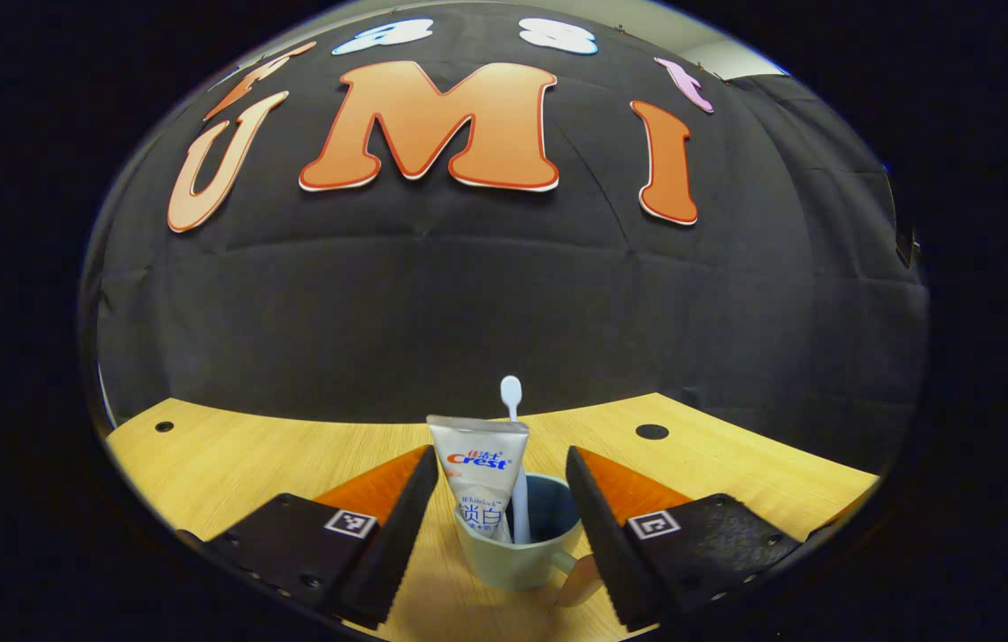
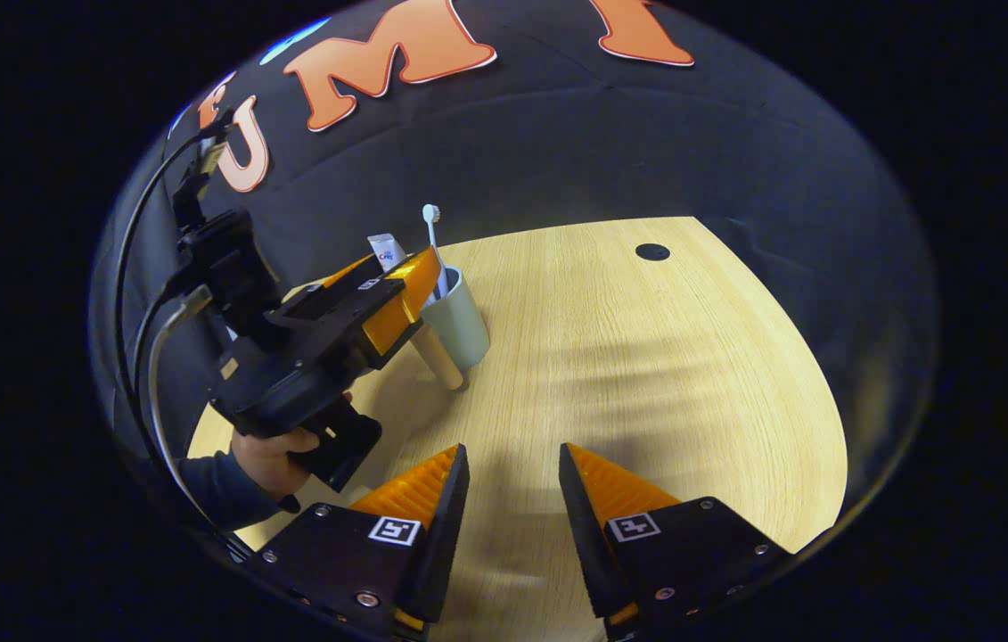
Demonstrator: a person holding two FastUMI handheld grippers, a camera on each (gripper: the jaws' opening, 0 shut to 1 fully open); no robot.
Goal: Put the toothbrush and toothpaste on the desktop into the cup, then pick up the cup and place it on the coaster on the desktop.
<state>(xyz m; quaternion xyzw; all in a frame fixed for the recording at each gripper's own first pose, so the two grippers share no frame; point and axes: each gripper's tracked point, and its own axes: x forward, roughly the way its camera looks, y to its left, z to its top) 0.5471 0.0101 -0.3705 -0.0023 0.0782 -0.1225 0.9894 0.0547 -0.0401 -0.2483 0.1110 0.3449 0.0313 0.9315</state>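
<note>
— While our left gripper (image 1: 501, 522) has its fingers spread wide, what sits between them?

— We see the cup (image 1: 521, 544) right in the gap in the left gripper view, standing upright on the desk (image 1: 227, 464). Neither finger touches its wall; there is a sliver of space on each side. The toothpaste (image 1: 479, 477) leans in the cup's left half, flat end up, and the toothbrush (image 1: 514, 446) stands beside it, head topmost. The cup's handle (image 1: 582, 580) sticks out toward the lower right, close to the right-hand finger.

— And our right gripper (image 2: 512, 499)?

— Its fingers are parted too, with nothing between them but bare desk. In the right gripper view the cup (image 2: 461, 321) is well apart from them, farther off to the left.

— Do we see the left gripper from there?

— Yes, the left gripper (image 2: 397, 299) reaches in around the cup, one finger across its near side, held by a hand (image 2: 276, 455) in a dark sleeve (image 2: 214, 490). A dark hole (image 2: 651, 251) marks the desk's far part.
</note>
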